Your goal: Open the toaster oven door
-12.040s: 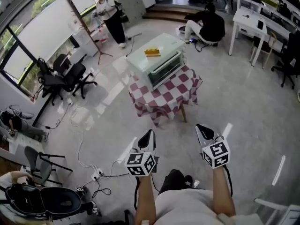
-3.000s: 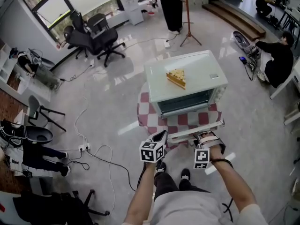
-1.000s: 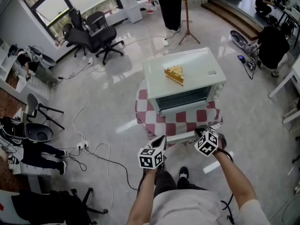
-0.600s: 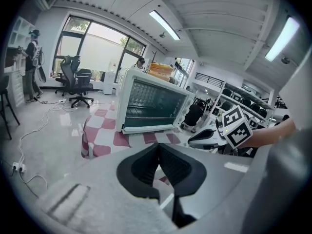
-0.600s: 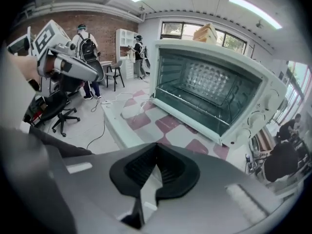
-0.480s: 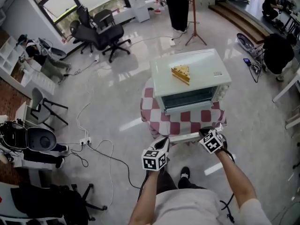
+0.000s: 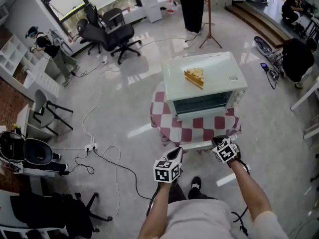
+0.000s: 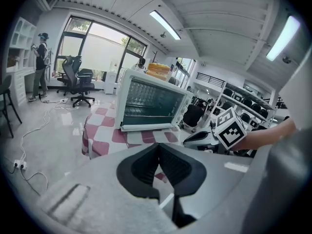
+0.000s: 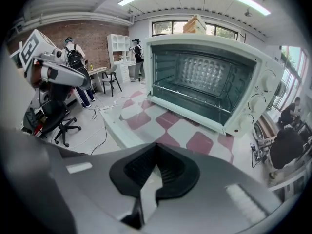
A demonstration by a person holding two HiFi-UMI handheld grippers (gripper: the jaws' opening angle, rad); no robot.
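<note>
A pale green toaster oven (image 7: 205, 69) stands on a small table with a red-and-white checked cloth (image 7: 197, 124), a wedge of cake (image 7: 194, 77) on its top. Its door (image 7: 195, 145) hangs folded down flat over the table's front edge. In the right gripper view the oven's cavity (image 9: 202, 84) shows open, with the door (image 9: 115, 128) stretched toward me. My right gripper (image 7: 216, 140) is shut and empty just beside the door's front right end. My left gripper (image 7: 178, 152) is shut with nothing in it, in front of the door's left end.
Black office chairs (image 7: 107, 31) stand at the back left, a tripod stand (image 7: 209, 14) and a standing person (image 7: 192, 1) behind the table. A person in black (image 7: 295, 56) crouches at the right. Cables and a power strip (image 7: 92, 147) lie on the floor at the left.
Twelve seconds ago the door was closed and I stood far off; now it lies open. Over the last second the door and both grippers have hardly moved.
</note>
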